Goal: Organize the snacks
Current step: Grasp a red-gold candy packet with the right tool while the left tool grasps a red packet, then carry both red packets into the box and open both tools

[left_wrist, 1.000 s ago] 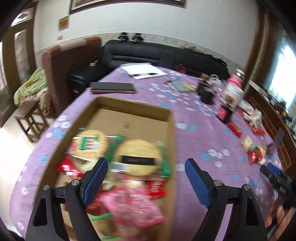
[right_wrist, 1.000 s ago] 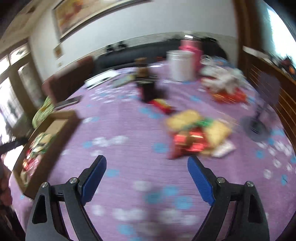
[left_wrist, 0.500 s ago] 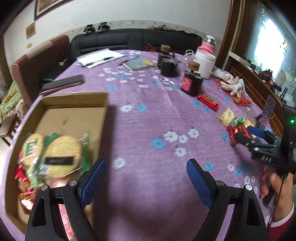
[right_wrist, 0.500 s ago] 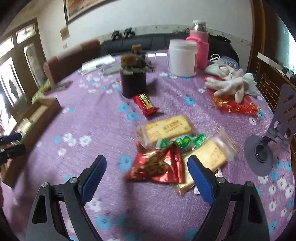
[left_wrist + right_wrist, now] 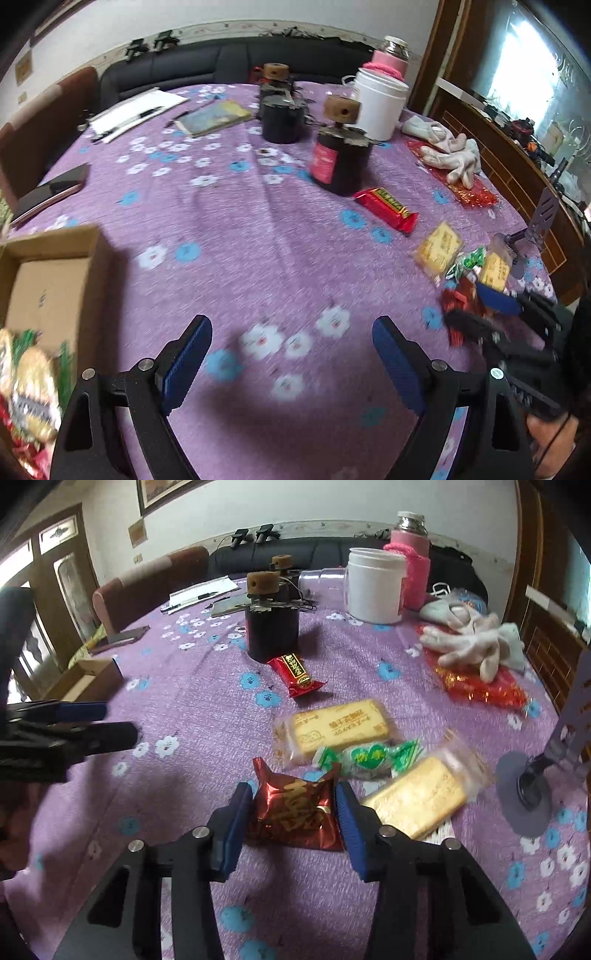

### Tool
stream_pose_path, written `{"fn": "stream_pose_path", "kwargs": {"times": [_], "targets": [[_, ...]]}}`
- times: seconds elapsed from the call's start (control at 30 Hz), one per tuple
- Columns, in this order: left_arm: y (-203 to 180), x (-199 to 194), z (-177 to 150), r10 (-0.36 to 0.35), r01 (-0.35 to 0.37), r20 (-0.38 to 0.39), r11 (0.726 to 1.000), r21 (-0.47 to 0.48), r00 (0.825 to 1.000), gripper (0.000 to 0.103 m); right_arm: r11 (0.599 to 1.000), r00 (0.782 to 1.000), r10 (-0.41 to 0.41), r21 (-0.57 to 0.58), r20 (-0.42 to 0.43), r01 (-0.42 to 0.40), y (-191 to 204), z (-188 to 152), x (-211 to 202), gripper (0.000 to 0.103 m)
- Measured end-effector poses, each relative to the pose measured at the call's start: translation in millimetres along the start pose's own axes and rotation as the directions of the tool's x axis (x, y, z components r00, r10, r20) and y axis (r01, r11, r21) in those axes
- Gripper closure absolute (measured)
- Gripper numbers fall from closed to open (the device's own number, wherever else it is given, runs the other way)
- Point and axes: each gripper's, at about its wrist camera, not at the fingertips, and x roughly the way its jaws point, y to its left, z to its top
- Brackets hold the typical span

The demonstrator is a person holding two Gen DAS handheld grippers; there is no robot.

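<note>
My right gripper (image 5: 291, 805) has its blue pads on both sides of a dark red foil snack packet (image 5: 295, 808) lying on the purple tablecloth, closing on it. Beside it lie two yellow biscuit packs (image 5: 336, 727) (image 5: 421, 797), a green candy packet (image 5: 365, 758) and a red snack bar (image 5: 295, 674). My left gripper (image 5: 291, 354) is open and empty above the cloth. The cardboard box (image 5: 55, 280), with round cracker packs (image 5: 29, 395) in it, is at the left. The left view shows the right gripper (image 5: 491, 306) at the snack pile.
Two dark jars with cork stoppers (image 5: 273, 627) (image 5: 280, 110), a white tub (image 5: 373, 583), a pink flask (image 5: 410, 565), white gloves (image 5: 476, 642) on a red packet, and a phone stand (image 5: 535, 775) at the right. Papers (image 5: 136, 110), a book and a phone (image 5: 48, 192) lie at the far left.
My right gripper moved down to the snack pile and narrowed around the red foil packet. My left gripper swung right, away from the box, staying open.
</note>
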Motion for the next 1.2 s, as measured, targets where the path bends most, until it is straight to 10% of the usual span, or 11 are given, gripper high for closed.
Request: {"fn": "stream_pose_path", "kwargs": {"times": [0.3, 0.63, 0.73, 0.9, 1.2], "targets": [[-35, 50, 48, -0.099, 0.093, -0.043, 0.988, -0.121, 0.994, 0.012, 0.981, 0.988, 0.109, 0.15, 0.112, -0.125, -5, -29, -54, 0.06], [-70, 87, 76, 0.097, -0.098, -0.019, 0.982, -0.163, 0.995, 0.012, 0.956, 0.979, 0.165, 0.223, 0.119, -0.188, 13, -76, -80, 0.059], [-70, 84, 73, 0.135, -0.133, 0.003, 0.98, -0.147, 0.991, 0.025, 0.948, 0.979, 0.168, 0.254, 0.113, -0.192, 12, -87, -82, 0.059], [-53, 71, 62, 0.164, -0.158, 0.049, 0.983, -0.096, 0.985, 0.083, 0.931, 0.976, 0.18, 0.3, 0.125, -0.21, 5, -95, -85, 0.059], [-23, 14, 13, 0.14, -0.136, 0.129, 0.99, -0.036, 0.982, 0.083, 0.928, 0.966, 0.201, 0.283, 0.166, -0.241, 26, -99, -104, 0.059]]}}
